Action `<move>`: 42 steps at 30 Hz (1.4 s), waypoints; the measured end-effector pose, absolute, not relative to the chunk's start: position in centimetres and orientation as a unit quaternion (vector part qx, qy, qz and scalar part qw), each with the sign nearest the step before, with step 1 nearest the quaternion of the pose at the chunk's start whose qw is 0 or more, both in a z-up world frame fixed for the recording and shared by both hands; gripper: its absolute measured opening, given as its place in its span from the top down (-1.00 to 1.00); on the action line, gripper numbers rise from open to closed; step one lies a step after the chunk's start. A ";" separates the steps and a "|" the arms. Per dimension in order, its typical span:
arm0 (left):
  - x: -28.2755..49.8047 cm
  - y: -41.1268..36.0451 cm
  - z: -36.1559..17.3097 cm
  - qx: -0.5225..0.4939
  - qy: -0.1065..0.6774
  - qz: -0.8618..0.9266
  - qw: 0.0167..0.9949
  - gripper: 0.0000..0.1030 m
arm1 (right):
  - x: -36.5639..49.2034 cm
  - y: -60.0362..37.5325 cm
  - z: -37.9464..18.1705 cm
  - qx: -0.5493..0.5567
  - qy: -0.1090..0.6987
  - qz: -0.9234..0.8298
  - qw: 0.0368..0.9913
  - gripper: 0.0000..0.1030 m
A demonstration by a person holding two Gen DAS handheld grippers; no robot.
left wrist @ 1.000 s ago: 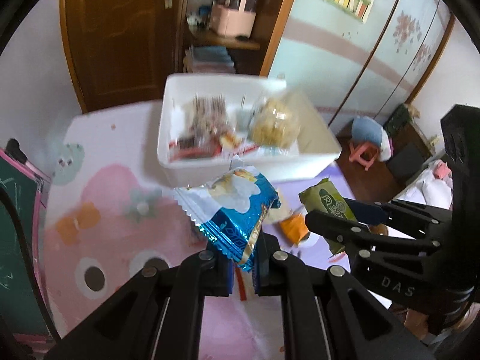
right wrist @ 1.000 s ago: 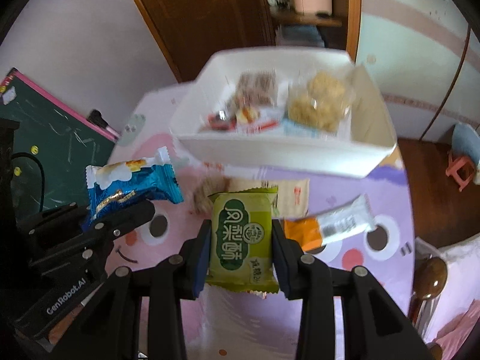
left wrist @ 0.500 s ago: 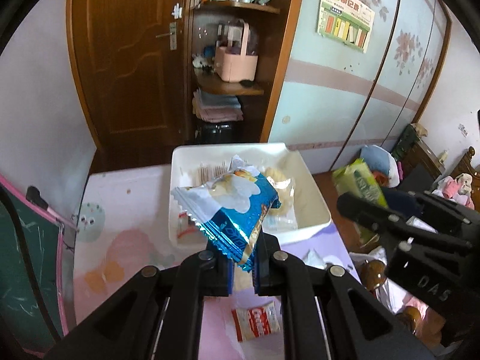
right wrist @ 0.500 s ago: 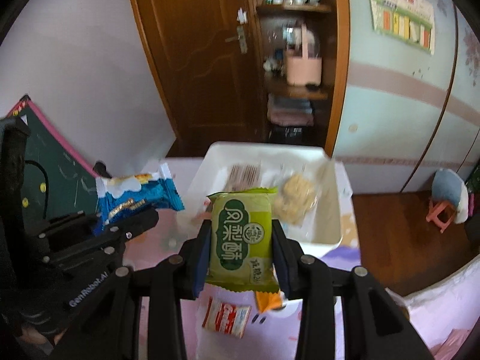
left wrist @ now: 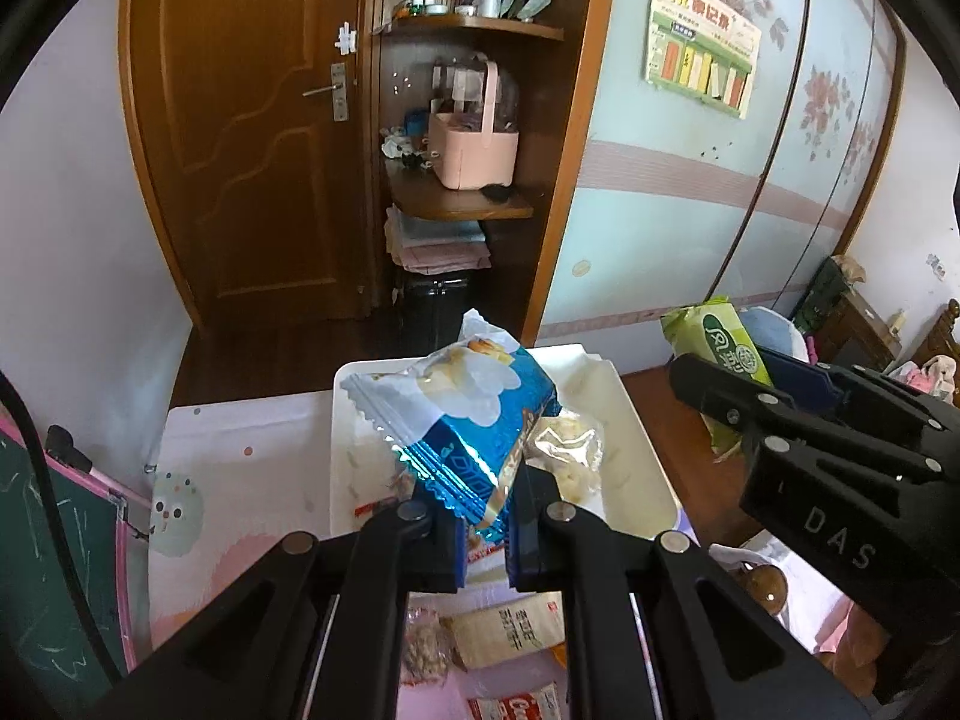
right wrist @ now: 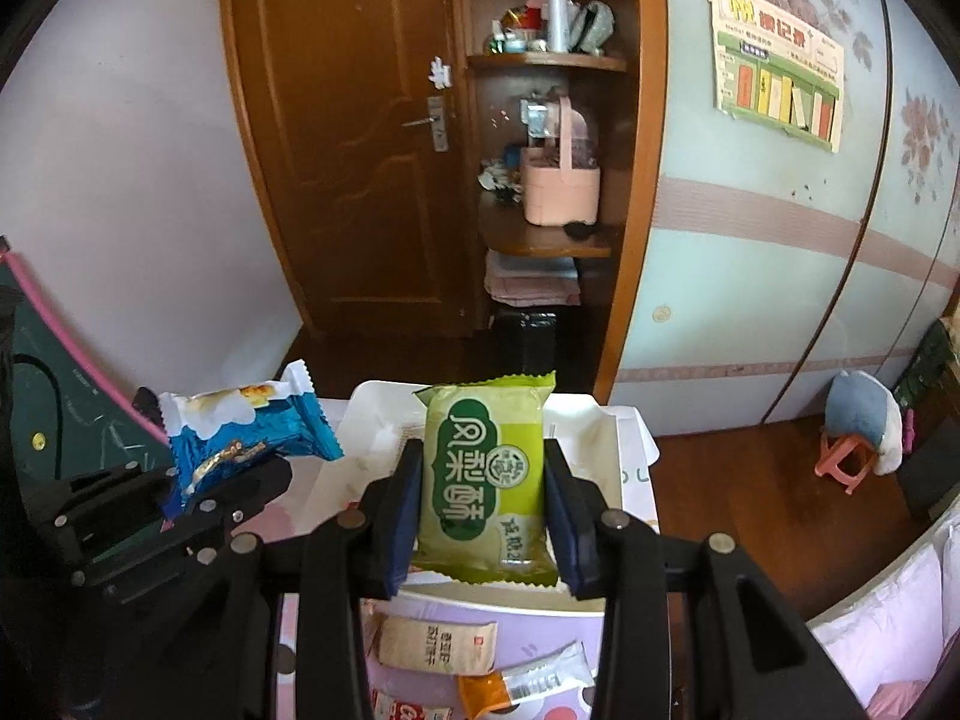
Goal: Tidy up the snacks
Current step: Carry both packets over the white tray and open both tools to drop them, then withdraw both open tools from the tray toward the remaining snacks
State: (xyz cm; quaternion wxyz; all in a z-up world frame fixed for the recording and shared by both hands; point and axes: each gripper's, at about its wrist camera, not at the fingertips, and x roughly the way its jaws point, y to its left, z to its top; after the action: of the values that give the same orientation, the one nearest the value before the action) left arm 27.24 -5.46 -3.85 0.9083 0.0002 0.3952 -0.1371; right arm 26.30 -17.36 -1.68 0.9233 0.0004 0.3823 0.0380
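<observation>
My left gripper (left wrist: 483,519) is shut on a blue and white snack packet (left wrist: 462,414), held high above the white bin (left wrist: 645,480). My right gripper (right wrist: 483,510) is shut on a green snack packet (right wrist: 486,480), also above the bin (right wrist: 606,420). Each gripper shows in the other's view: the right one with the green packet (left wrist: 717,348) at right, the left one with the blue packet (right wrist: 240,432) at left. A clear bag of pale snacks (left wrist: 567,450) lies inside the bin.
On the pink and purple table lie a beige packet (right wrist: 435,642), an orange and white stick (right wrist: 528,681) and a red and white packet (left wrist: 522,705). A green chalkboard (left wrist: 42,570) stands at left. A wooden door, shelves and wardrobe stand behind.
Both grippers have risen well above the table with their packets still held. The bin now looks smaller and lower in both views, and more of the room shows.
</observation>
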 end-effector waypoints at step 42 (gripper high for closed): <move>35.5 -6.2 -13.9 0.046 0.469 -0.062 0.880 -0.81 | 34.4 -20.7 -13.7 0.060 0.505 -0.011 0.861 -0.05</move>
State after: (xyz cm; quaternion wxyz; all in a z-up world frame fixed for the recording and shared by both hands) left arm 35.48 -6.20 -13.90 0.8797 0.0456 0.4693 -0.0617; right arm 34.41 -20.65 -13.69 0.8606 0.0604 0.5055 -0.0114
